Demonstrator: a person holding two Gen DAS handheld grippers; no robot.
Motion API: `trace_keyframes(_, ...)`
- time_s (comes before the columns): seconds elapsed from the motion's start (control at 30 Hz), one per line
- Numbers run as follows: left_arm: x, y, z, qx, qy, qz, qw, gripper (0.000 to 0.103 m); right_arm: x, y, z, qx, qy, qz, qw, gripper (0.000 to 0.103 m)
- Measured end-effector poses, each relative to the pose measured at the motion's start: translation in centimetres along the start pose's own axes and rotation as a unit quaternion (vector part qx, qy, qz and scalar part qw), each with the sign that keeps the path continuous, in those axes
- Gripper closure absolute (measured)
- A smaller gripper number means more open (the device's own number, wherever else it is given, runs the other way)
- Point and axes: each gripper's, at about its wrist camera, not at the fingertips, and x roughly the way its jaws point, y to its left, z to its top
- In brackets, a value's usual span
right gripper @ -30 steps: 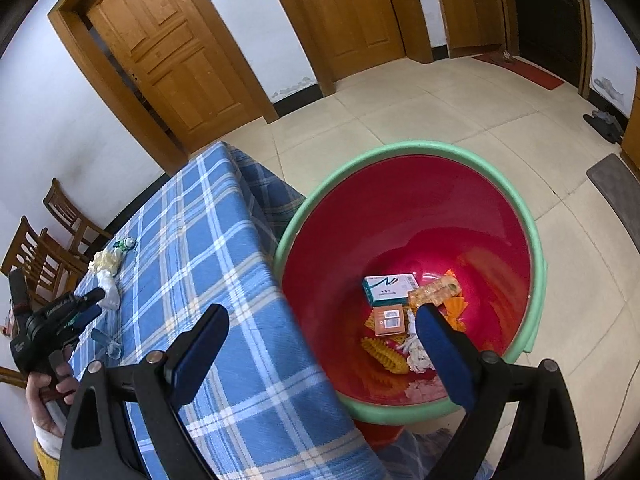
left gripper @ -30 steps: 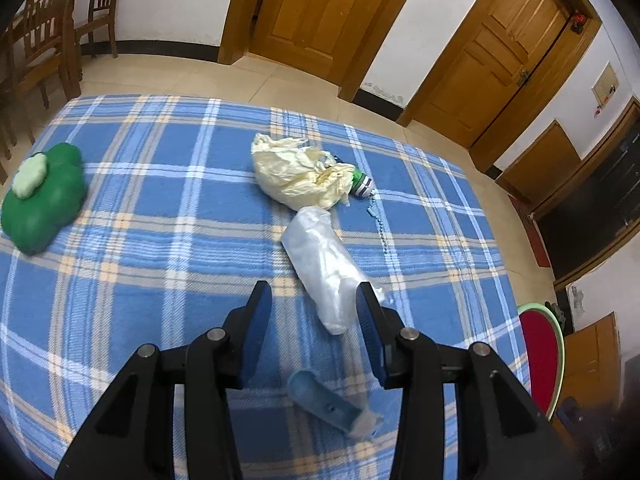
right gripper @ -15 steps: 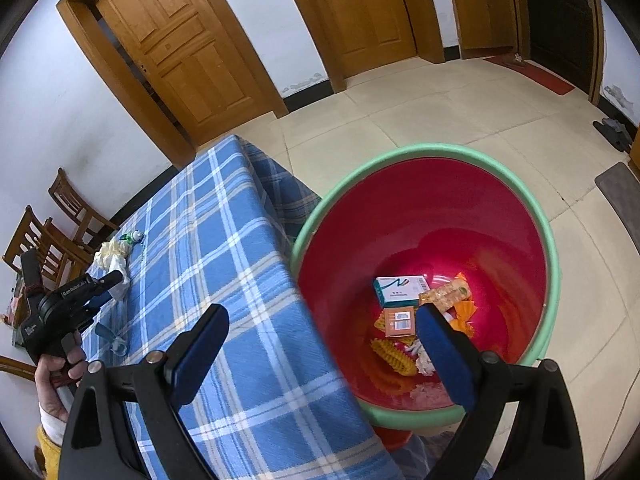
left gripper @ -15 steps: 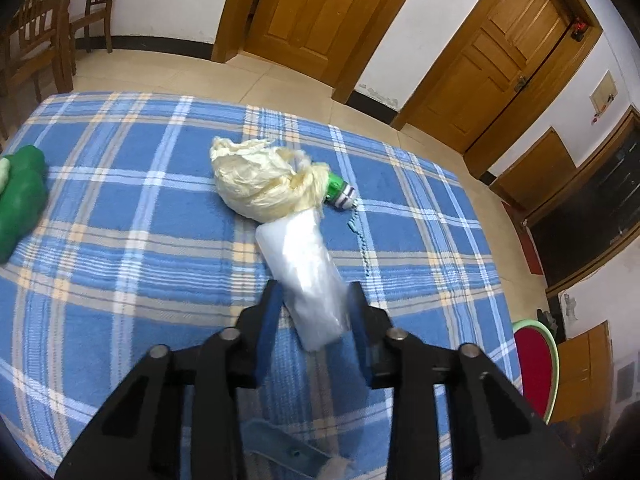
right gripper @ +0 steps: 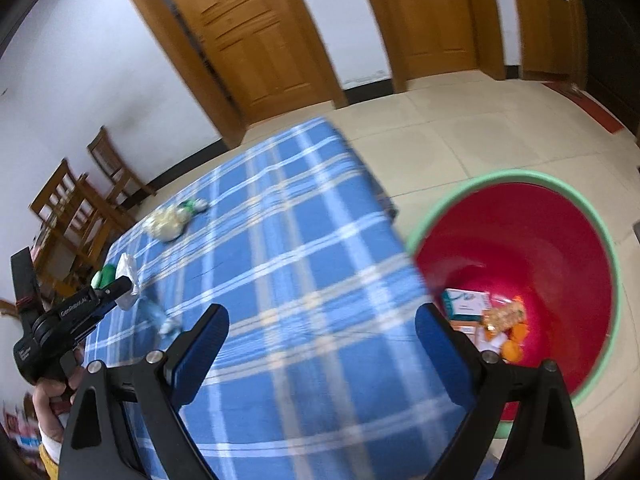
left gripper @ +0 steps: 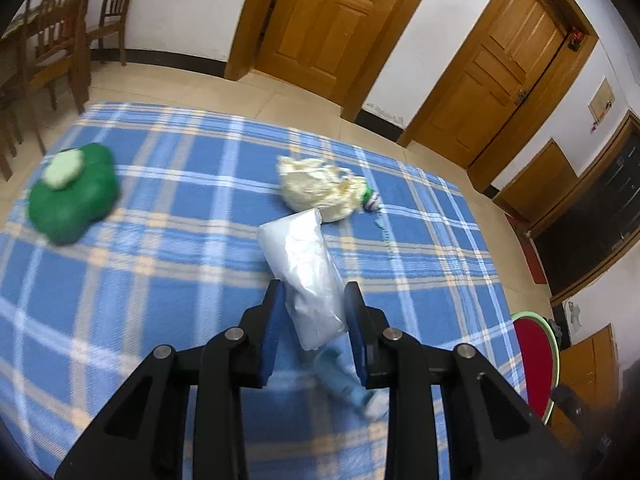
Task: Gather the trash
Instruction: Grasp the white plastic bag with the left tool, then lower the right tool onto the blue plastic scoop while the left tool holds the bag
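The left hand-held gripper (left gripper: 314, 306) is closing its blue pads on the near end of a clear plastic bag (left gripper: 304, 264), which lies on the counter (left gripper: 180, 264) just in front of a crumpled yellow bag (left gripper: 316, 188). A small bluish scrap (left gripper: 344, 384) sits just behind the clear bag. The right hand-held gripper (right gripper: 322, 330) is spread wide and empty over the counter's edge, beside the red bin (right gripper: 532, 248).

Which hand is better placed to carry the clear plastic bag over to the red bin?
Left. The left gripper is closing on the clear plastic bag, which sits between its fingers. The right gripper is open and empty near the red bin.
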Motion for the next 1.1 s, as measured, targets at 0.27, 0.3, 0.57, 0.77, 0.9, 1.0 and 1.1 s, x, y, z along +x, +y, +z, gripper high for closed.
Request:
trace_keyframes(0.27,-3.8,3.4,-1.8,-0.012,-0.016,0.032,0.9993,0.072,2.8,5.4,-0.9,-0.058,0.026,0.033,0.997,0.007)
trace_keyframes(0.3,-4.3,3.9,-2.1,-0.014,-0.019,0.037,0.9990,0.072,3.3,6.2,-1.0,-0.066,0.030,0.036,0.997,0.007)
trace_keyframes(0.57,-6.2,6.6,-4.2,-0.030,-0.023,0.053,0.9979,0.072,6.5,10.8,-2.0,-0.115,0.062,0.057,0.990,0.018)
trace_keyframes(0.77,-7.2,8.5,-5.3,-0.047,-0.026,0.062,0.9967,0.072,8.2,13.6,-2.8,-0.149,0.076,0.068,0.984,0.024)
trace_keyframes(0.9,-7.6,9.6,-5.8,-0.060,-0.029,0.066,0.9955,0.072,8.9,14.9,-3.4,-0.172,0.079,0.062,0.980,0.030)
trace_keyframes(1.0,-7.9,10.3,-6.2,-0.064,-0.033,0.067,0.9951,0.072,9.1,15.9,-3.8,-0.198,0.070,0.048,0.977,0.039)
trace_keyframes(1.1,-8.0,10.9,-6.6,-0.070,-0.035,0.067,0.9947,0.072,9.2,16.3,-4.0,-0.209,0.066,0.039,0.975,0.051)
